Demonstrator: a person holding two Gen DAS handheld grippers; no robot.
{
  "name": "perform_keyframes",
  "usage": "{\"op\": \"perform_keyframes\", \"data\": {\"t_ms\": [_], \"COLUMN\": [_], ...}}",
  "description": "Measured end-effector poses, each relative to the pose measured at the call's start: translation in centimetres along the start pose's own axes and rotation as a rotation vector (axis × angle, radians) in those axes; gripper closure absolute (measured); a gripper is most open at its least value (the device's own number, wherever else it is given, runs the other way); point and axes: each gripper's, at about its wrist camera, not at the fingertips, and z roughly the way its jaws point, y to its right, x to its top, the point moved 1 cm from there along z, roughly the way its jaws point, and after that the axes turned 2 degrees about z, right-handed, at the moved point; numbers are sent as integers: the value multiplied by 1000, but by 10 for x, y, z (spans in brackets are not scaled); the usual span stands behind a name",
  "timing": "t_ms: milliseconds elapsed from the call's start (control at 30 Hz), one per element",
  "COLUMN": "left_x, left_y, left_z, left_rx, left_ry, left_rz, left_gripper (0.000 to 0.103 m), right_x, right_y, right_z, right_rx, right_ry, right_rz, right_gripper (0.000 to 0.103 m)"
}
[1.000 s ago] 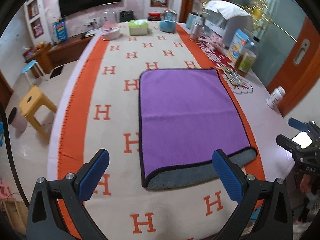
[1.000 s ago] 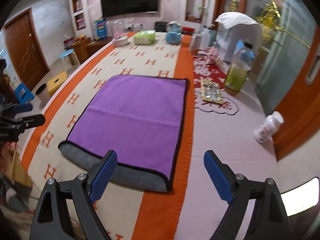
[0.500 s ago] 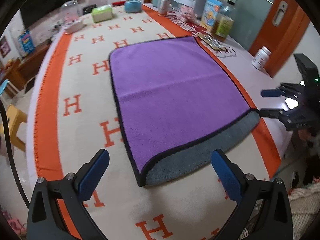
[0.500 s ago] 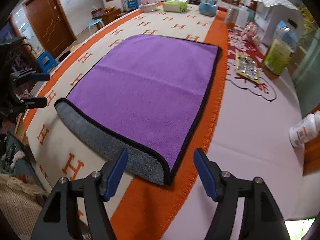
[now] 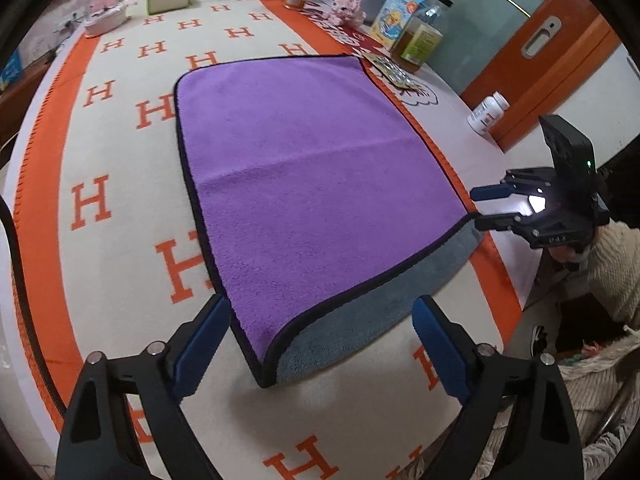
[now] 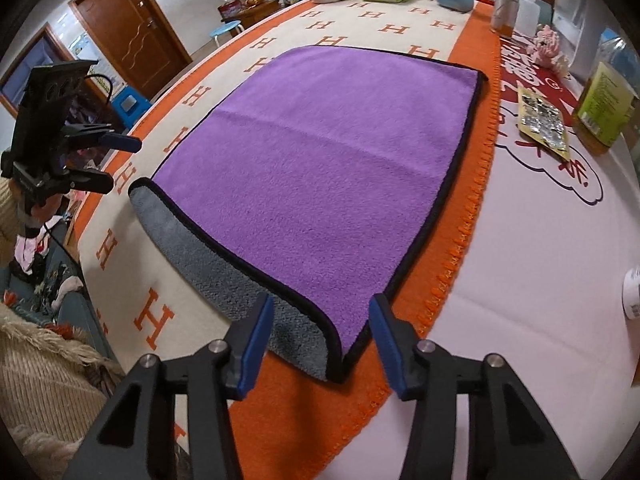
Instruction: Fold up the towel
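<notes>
Both grippers had dropped closer to purple towel [image 5: 312,184] since earlier frames. Left gripper [image 5: 320,344] and right gripper [image 6: 320,340] gaped open at near corners. Towel lay flat on orange "H"-patterned blanket [image 5: 120,168]. Bottle label [image 5: 486,114] possibly printed, unreadable.
</notes>
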Motion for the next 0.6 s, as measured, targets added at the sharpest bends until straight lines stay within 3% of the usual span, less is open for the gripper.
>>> {"op": "perform_keyframes", "data": {"t_ms": [133,300,433,600], "left_x": [0,-2,-2,-4], "left_y": [0,0,-3,-7], "left_z": [5,12,18,23], "left_rx": [-38,-63,-86,-83], "left_ry": [-23,-57,-90,-111], "left_rz": [21,46,47,43], "left_gripper": [25,30,42,43], "right_x": [-3,-6,-6,-7], "right_y": [-4,-5,-5,-4], "right_z": [2,6,8,11], "right_rx": [21,22,29,26], "right_ry": [-22,-46,-54,-61], "right_rz": [-28,-38,-36,-37], "right_gripper": [62,64,71,73]}}
